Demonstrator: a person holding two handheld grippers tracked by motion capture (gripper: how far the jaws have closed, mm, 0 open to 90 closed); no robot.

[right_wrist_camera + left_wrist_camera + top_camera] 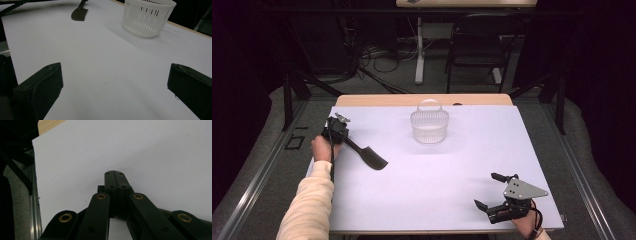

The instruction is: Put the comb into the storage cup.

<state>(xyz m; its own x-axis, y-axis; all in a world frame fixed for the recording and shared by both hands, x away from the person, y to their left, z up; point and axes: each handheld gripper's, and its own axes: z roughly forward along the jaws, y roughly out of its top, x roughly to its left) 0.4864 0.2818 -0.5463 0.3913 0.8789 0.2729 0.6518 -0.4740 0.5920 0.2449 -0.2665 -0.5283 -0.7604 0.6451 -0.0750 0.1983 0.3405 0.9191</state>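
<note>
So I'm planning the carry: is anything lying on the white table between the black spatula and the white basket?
Nothing visible does. The table is bare between the spatula, at the left gripper, and the basket.

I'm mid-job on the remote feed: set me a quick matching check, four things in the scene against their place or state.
Things:
1. left claw
2. right claw
3. white basket
4. black spatula

Place or state:
A. open, near the table's front right corner
B. blade lying flat on the white table
C. shut on the spatula's handle
D. upright toward the table's far edge, handle raised

Pairs: 1-C, 2-A, 3-D, 4-B
</note>
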